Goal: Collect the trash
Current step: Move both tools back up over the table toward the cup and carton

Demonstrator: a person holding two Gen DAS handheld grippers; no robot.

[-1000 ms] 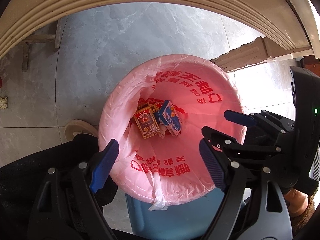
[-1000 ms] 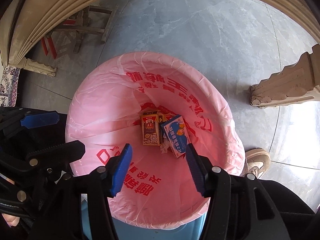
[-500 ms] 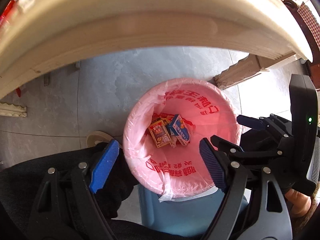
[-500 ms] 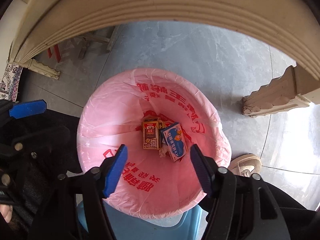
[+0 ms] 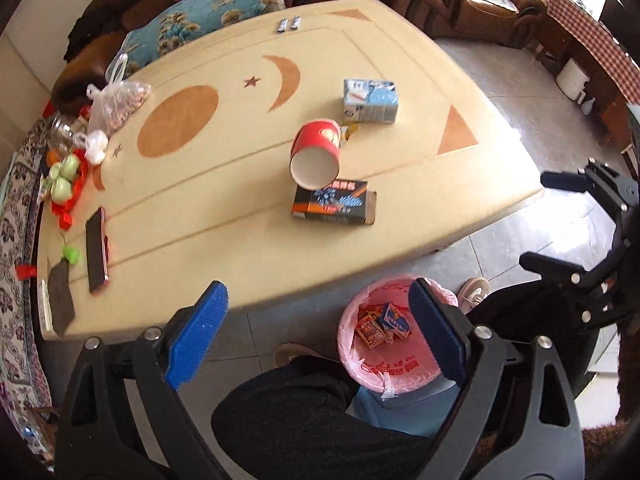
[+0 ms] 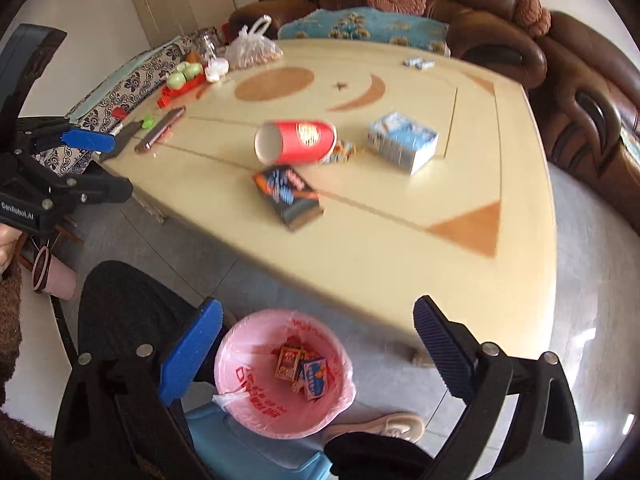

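Left gripper [image 5: 316,334] wide open, ribbed blue pads [image 5: 198,336] on black plastic arms, nothing between them; jaws just been opening. Right gripper [image 6: 318,350] likewise spread wide and empty, its blue pads [image 6: 190,354] finely grooved, jaws just been opening too.

Below both, on grey stone-look floor tiles [image 5: 500,252]: a round blue plastic bin [image 6: 248,452] lined with a thin, crinkled pink plastic bag [image 6: 244,364] printed in red characters, folded over the rim. Inside, at the bottom: small flat cartons, one orange-red [image 6: 286,362], one blue-and-white [image 6: 316,378], lying touching each other.

Beyond the bin, a cream table [image 5: 420,92] with rounded corners and a smooth top, inlaid with tan shapes: a disc, a crescent, small stars, triangles. Near the middle of the top, remaining trash: a red paper cup [image 5: 316,154] tipped on its side, white inside, open mouth towards the cameras; a dark rectangular cardboard box [image 5: 334,202] with orange and blue print, lying flat just beside the cup's mouth; a pale blue-and-white carton [image 5: 370,100] further back; a small crumpled yellowish wrapper [image 5: 348,132] between cup and carton.

At the table's far left: a knotted clear plastic bag [image 5: 116,106] of brownish contents, green round fruit [image 5: 64,178] on something red, a flat phone [image 5: 96,250] with a reddish edge.

Behind the table, a glossy brown leather sofa [image 6: 500,28] with a blue floral cushion [image 6: 360,28]. Dark trousers [image 5: 304,416] and a beige shoe [image 6: 384,426] by the bin.
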